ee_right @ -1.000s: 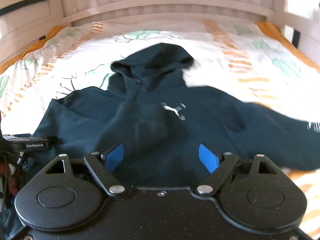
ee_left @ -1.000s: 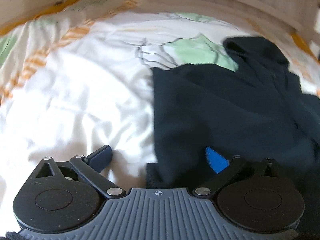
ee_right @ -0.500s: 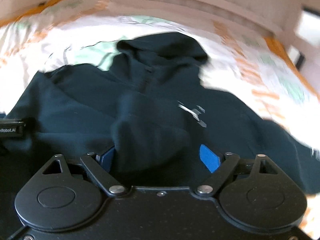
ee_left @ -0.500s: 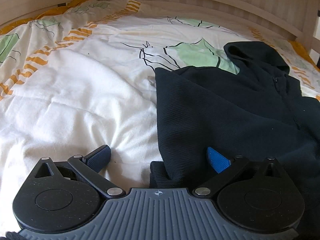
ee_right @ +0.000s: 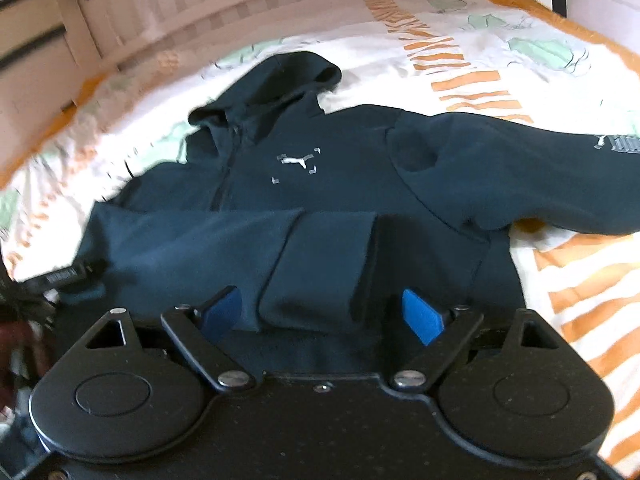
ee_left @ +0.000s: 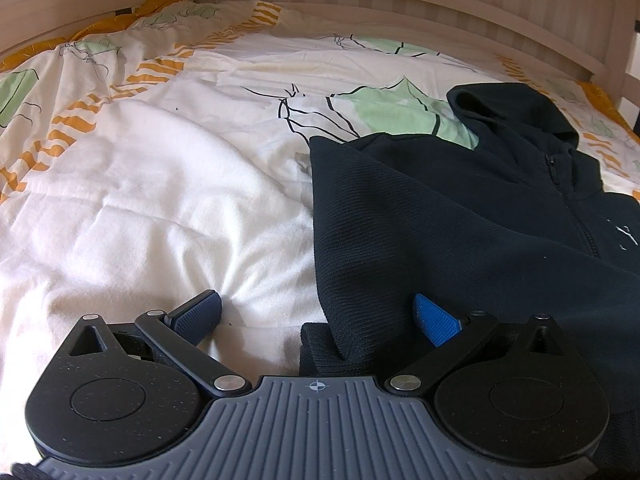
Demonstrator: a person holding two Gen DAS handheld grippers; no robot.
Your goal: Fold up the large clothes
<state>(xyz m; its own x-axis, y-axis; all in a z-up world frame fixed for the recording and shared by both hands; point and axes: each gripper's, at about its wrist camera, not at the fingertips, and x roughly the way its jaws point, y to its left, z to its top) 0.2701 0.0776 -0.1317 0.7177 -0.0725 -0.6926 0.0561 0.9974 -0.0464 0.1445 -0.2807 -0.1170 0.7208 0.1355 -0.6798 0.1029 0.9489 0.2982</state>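
On the bed point(ee_left: 140, 200), patterned duvet, dark hoodie point(ee_right: 320, 184) spread face up, hood point(ee_right: 280, 76) toward the headboard, zipper and chest logo point(ee_right: 296, 162) showing. One sleeve already laid across the lower torso, cuff point(ee_right: 320, 264) ending right in front of the right gripper point(ee_right: 320, 314); other sleeve point(ee_right: 540, 168) stretched out flat to the side, well apart from the body panel. Left gripper point(ee_left: 316, 316) parked at the folded side edge near the hem, jaws wide, fabric ridge between them but unclamped. Right gripper jaws likewise wide, straddling the cuff, not pinching. Likely step: finish the first sleeve fold, then take the outstretched sleeve. For a clean result: flatten the crossed sleeve so the cuff stays inside the torso outline, keep the left side crease straight from shoulder to hem, pinch only the top layer at the far cuff, carry low across to avoid dragging the body panel. Soft duvet underneath, so expect bunching; lift rather than slide. Right view slightly blurred, fine detail of the hem unclear.
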